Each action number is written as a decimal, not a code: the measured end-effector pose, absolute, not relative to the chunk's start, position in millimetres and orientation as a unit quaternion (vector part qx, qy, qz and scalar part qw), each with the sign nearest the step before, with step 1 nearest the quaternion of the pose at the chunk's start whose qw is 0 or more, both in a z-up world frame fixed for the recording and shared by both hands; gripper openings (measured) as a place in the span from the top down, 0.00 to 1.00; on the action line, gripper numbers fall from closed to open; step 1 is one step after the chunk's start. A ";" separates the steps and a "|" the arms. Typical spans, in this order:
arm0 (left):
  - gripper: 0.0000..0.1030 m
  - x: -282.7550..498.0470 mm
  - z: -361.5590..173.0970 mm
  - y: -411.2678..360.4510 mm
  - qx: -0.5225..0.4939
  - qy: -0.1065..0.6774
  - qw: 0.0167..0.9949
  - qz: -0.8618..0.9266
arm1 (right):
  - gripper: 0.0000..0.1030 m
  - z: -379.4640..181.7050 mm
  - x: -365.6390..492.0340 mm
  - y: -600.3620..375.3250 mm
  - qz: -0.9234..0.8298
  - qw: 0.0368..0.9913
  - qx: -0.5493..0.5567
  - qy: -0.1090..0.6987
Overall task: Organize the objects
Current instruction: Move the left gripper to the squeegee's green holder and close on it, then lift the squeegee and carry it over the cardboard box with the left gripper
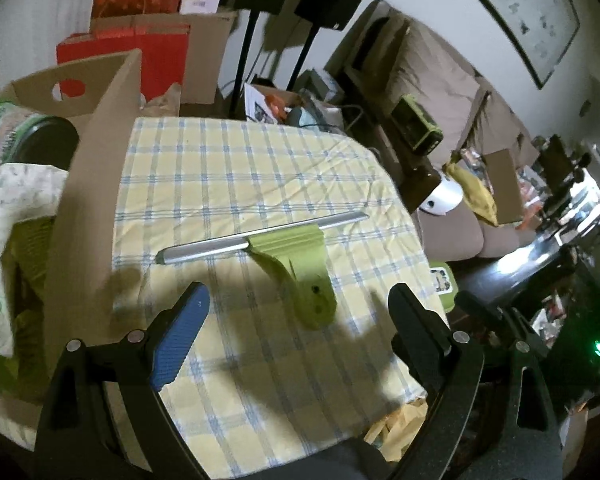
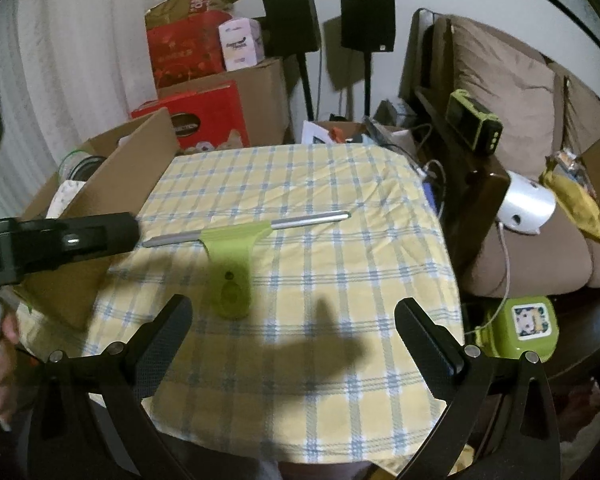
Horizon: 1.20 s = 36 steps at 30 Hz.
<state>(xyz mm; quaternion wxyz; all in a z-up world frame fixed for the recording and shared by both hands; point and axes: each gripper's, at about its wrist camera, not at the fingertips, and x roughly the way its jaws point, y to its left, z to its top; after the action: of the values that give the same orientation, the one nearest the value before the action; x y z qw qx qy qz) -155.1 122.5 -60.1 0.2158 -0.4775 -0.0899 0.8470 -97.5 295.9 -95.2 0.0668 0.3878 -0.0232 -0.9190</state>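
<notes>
On the checked cloth of the surface (image 2: pixel 340 280) lay the green-handled squeegee (image 2: pixel 230 276), handle toward the camera and metal blade bar across, well clear of every edge. Both the left hand-held gripper (image 1: pixel 296 328) and the right hand-held gripper (image 2: pixel 296 336) stood with fingers wide apart and nothing between them. The step in hand appeared to be the pickup of the squeegee; a good grasp would close across the narrow handle, not the long bar. The cardboard box (image 1: pixel 96 184) stood at the left edge, its raised flap beside the bar's end, so the lift probably needed to clear that flap. Open cloth remained to the right and near side.
</notes>
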 end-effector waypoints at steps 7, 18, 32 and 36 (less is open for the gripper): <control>0.19 -183.5 -91.8 131.6 -0.509 -0.105 0.207 0.829 | 0.13 -108.6 -113.6 289.7 -0.914 0.088 0.393 -0.040; 0.36 -214.7 -126.2 137.6 -0.549 -0.161 0.226 0.789 | 0.41 -133.9 -138.6 271.7 -0.902 0.133 0.408 -0.051; 0.44 -234.2 -142.1 140.0 -0.555 -0.217 0.245 0.765 | 0.41 -150.5 -156.6 259.9 -0.896 0.151 0.413 -0.053; 0.65 -236.4 -147.5 142.9 -0.559 -0.219 0.246 0.761 | 0.55 -156.5 -159.2 257.6 -0.894 0.156 0.417 -0.055</control>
<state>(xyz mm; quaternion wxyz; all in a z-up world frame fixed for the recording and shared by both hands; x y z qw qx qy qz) -236.4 142.9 -147.5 0.2457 -0.5590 -0.2190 0.7610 -159.2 257.6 -156.5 0.1555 0.4170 -0.0551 -0.8938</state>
